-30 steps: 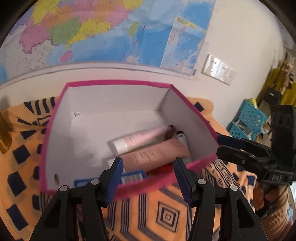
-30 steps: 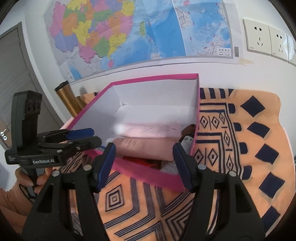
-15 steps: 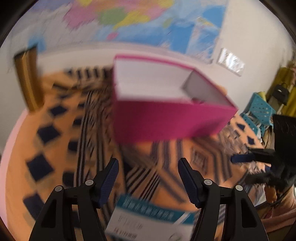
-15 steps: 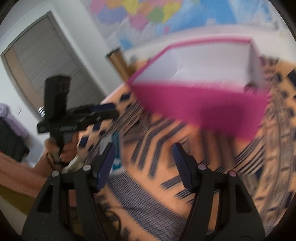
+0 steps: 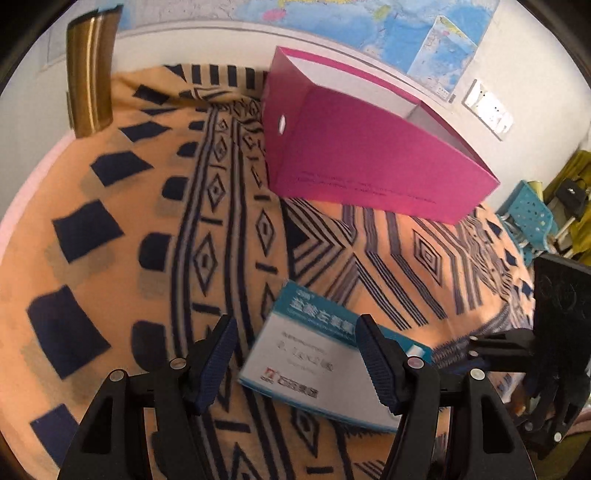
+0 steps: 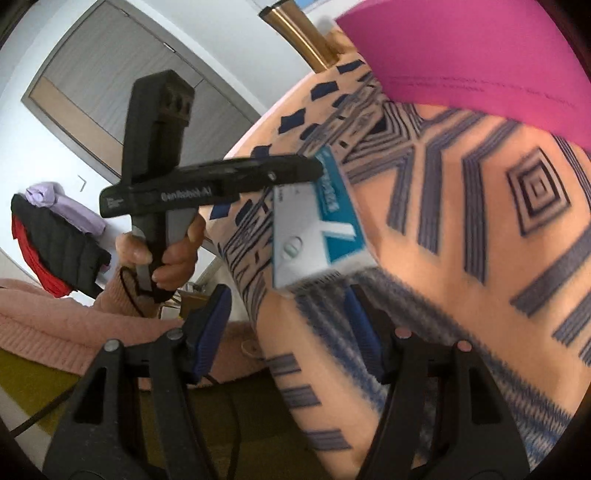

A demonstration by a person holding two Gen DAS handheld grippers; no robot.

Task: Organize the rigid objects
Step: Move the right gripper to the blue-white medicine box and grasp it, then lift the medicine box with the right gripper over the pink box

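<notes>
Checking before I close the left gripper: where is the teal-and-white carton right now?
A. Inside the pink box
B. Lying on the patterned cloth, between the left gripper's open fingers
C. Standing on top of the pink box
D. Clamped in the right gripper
B: the teal-and-white carton lies flat on the patterned cloth, in front of the pink box, with the left gripper open around it and not pressing it.

Matt pink cardboard box (image 5: 373,162), woven patterned cloth (image 5: 110,236), smooth printed carton (image 5: 314,354), shiny brass-coloured post (image 5: 90,74)

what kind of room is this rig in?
Likely a lived-in home room, not a lab: a wall map above a patterned orange cloth, piled clothes by a door, and a pink box for household items.
</notes>
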